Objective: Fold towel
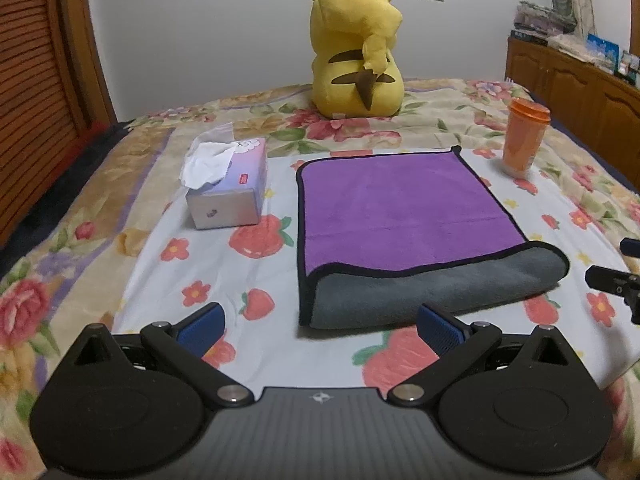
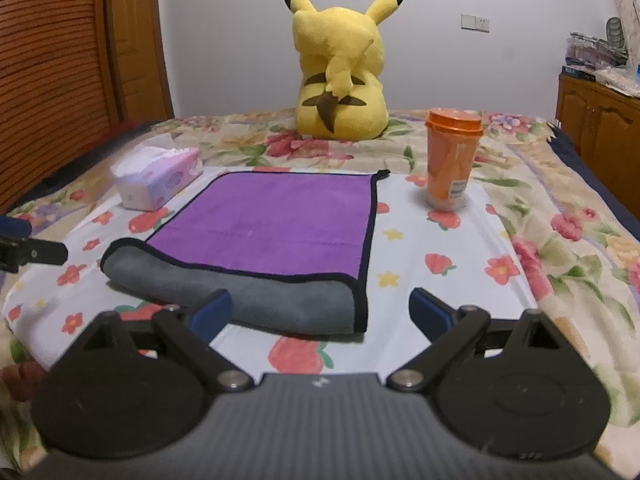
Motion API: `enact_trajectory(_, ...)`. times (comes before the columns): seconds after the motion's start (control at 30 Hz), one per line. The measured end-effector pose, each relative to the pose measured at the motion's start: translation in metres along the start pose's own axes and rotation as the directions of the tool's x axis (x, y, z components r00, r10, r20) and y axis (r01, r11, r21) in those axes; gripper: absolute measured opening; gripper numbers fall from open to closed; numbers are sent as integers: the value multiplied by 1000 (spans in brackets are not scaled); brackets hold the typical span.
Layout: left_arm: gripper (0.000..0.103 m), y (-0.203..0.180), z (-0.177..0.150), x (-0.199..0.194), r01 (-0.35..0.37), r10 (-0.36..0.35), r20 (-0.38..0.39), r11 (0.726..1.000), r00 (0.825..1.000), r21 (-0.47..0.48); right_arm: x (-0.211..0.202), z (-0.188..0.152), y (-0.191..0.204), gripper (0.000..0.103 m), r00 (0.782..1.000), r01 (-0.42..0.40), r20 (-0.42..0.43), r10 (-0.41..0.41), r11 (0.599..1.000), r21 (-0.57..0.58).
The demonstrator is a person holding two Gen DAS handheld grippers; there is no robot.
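Note:
A towel (image 1: 404, 208), purple on top and grey underneath with a black hem, lies folded on the flowered bedsheet; its grey fold faces me along the near edge. It also shows in the right wrist view (image 2: 276, 224). My left gripper (image 1: 320, 326) is open and empty, hovering just short of the towel's near left corner. My right gripper (image 2: 320, 312) is open and empty, just short of the near right corner. Part of the right gripper (image 1: 616, 280) shows at the right edge of the left wrist view, and part of the left gripper (image 2: 24, 250) at the left edge of the right wrist view.
A tissue box (image 1: 228, 188) sits left of the towel and an orange lidded cup (image 1: 524, 140) right of it. A yellow plush toy (image 1: 356, 48) sits at the back of the bed. A wooden headboard (image 1: 36, 92) stands at left, a wooden cabinet (image 1: 576, 84) at right.

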State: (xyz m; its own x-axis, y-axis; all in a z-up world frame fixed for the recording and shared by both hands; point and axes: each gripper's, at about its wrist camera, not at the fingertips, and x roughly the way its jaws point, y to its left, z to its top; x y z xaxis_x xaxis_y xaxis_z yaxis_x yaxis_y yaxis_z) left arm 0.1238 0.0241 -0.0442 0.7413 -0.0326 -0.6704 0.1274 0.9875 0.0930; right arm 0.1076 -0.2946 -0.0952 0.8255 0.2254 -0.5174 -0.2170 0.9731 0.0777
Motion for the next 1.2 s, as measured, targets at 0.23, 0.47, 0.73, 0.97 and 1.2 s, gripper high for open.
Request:
enact_trajectory(0.23, 100, 8, 9, 18, 21, -21, -8, 1000, 1000, 5, 14, 3, -2, 95, 1000, -8, -17, 8, 1000, -11)
enact_trajectory(0.47, 96, 19, 17, 37, 58, -59, -26, 998, 998, -29, 30, 7, -6, 91, 999, 2, -36, -3, 1000, -17)
enact_trajectory(0.73, 84, 23, 20, 60, 115, -117, -57, 993, 992, -38, 52, 9, -15, 88, 998, -9, -69, 9, 1000, 0)
enact_trajectory(0.97, 64, 24, 19, 83, 133, -134, -86, 991, 987, -12, 69, 10, -21, 86, 992, -46, -115, 49, 999, 29)
enact_trajectory(1.2, 49, 30, 19, 96, 147, -149, -104, 989, 983, -29, 78, 9, -25, 77, 983, -94, -154, 104, 993, 69)
